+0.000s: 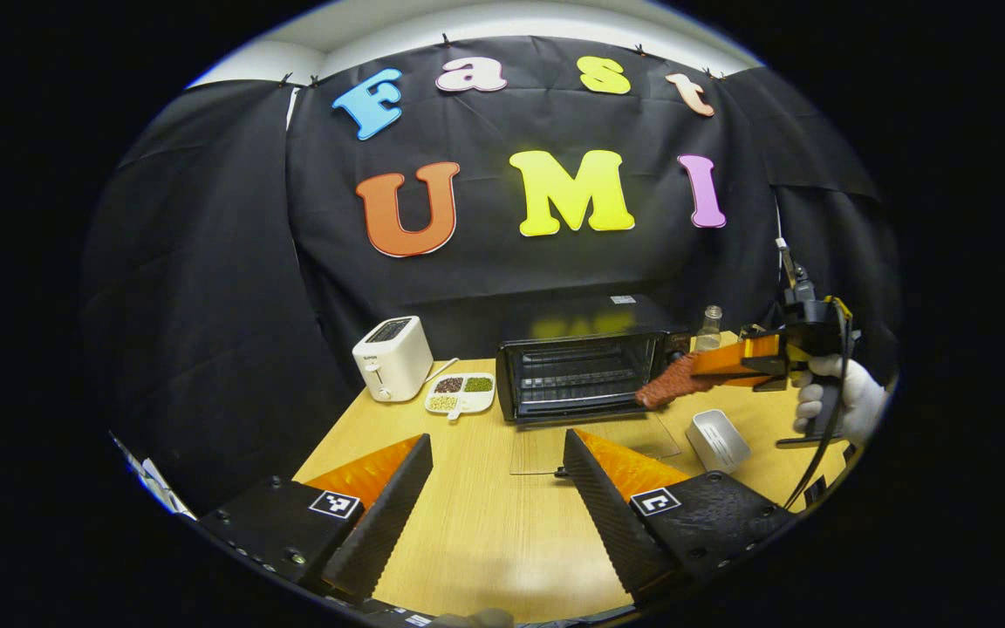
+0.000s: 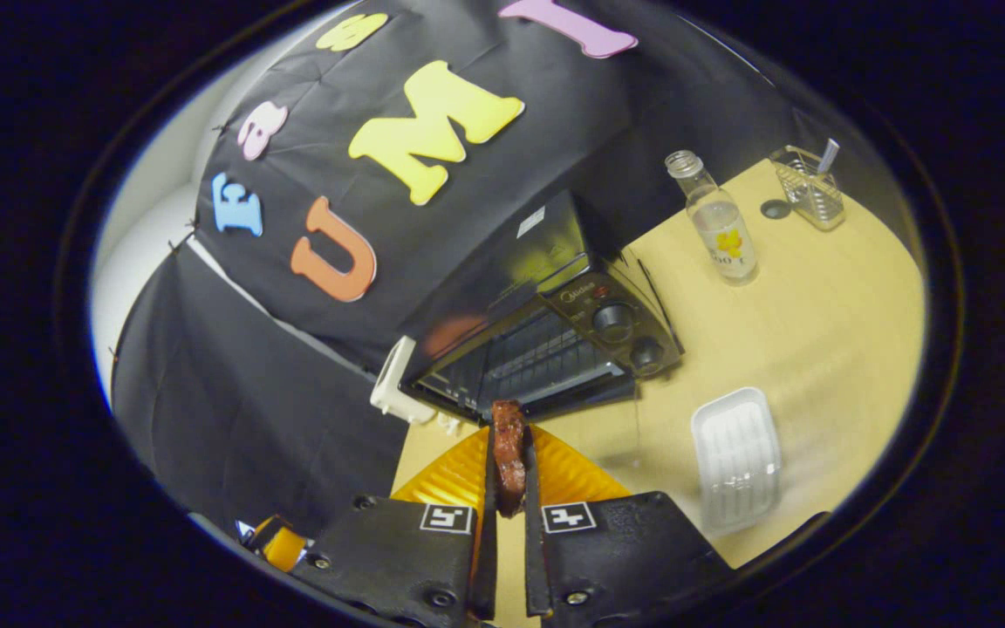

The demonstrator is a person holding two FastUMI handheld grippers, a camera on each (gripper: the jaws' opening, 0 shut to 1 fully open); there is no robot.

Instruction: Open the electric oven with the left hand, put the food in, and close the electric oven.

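While the left tool (image 1: 495, 475) gapes, the right tool (image 2: 509, 453) clamps the food (image 2: 509, 455) before the oven (image 2: 546, 344).

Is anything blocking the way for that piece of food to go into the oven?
Nothing visible does. The oven door lies flat open on the table, and the food, clamped in the right gripper, hangs just before the opening with its racks bare.

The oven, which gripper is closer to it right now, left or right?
Right. The right gripper, shut on the food, is at the open oven mouth. The left gripper hangs open, back over the table.
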